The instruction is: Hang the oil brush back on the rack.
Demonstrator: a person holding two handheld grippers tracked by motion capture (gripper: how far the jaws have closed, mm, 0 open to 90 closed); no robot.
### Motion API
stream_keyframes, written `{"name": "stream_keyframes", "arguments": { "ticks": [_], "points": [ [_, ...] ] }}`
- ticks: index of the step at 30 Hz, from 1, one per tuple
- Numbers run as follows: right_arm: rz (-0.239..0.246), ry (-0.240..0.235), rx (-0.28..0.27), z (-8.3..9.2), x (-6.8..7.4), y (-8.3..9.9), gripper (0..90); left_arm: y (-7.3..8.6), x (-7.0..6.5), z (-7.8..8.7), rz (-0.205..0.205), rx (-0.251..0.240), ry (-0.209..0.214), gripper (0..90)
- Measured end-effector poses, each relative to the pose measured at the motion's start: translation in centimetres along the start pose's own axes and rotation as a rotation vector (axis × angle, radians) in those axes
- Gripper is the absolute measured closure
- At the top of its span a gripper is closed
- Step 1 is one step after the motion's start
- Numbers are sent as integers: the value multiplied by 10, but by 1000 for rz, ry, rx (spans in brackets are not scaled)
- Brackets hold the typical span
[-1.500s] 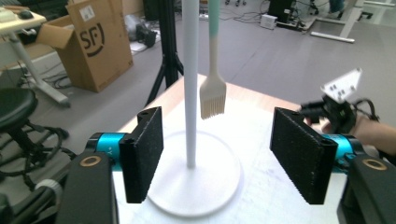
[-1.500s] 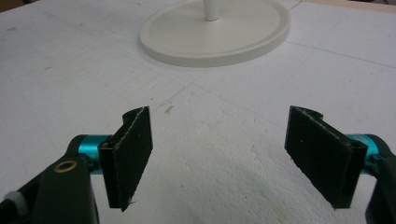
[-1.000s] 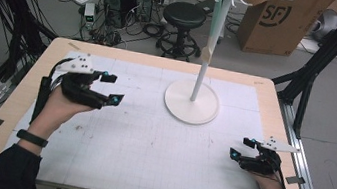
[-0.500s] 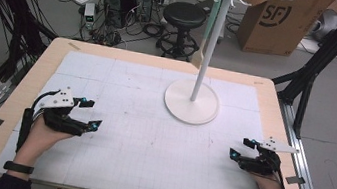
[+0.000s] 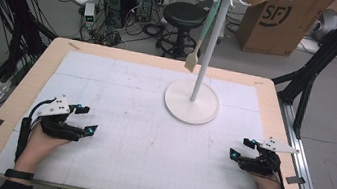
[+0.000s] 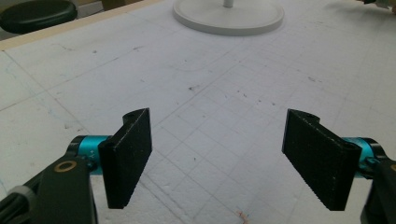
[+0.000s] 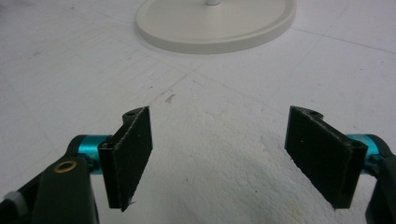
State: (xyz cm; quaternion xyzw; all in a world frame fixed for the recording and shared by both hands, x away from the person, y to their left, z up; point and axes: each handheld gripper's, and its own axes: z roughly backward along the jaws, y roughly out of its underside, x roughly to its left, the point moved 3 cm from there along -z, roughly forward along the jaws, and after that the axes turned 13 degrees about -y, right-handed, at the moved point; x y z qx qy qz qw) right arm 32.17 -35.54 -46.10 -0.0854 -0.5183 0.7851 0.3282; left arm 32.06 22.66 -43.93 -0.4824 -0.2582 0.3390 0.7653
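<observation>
I have both tongs, left [image 5: 88,119] and right [image 5: 241,148], resting jaws apart and empty on the white gridded surface [image 5: 148,147] near the white round-based hook stand [image 5: 192,100], whose pale green spatula [image 5: 206,34] already hangs, so I judge nothing remains.

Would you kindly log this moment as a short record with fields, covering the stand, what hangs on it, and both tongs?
Surface: white gridded mat on a wooden table
Stand: white pole on a round base, hooks at the top
Hanging item: spatula with a green handle, on a hook
Left tongs: open, empty, low over the mat's left side
Right tongs: open, empty, low over the mat's right side
Beyond the table: black stool, cardboard box
</observation>
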Motion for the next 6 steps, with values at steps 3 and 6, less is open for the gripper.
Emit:
{"name": "stream_keyframes", "arguments": {
  "ticks": [3, 6],
  "points": [
    [5, 1, 2, 0, 0, 0, 228, 2, -1, -1, -4, 8, -2, 249],
    [7, 0, 1, 0, 0, 0, 228, 4, -1, -3, -6, 13, -3, 247]
  ]
}}
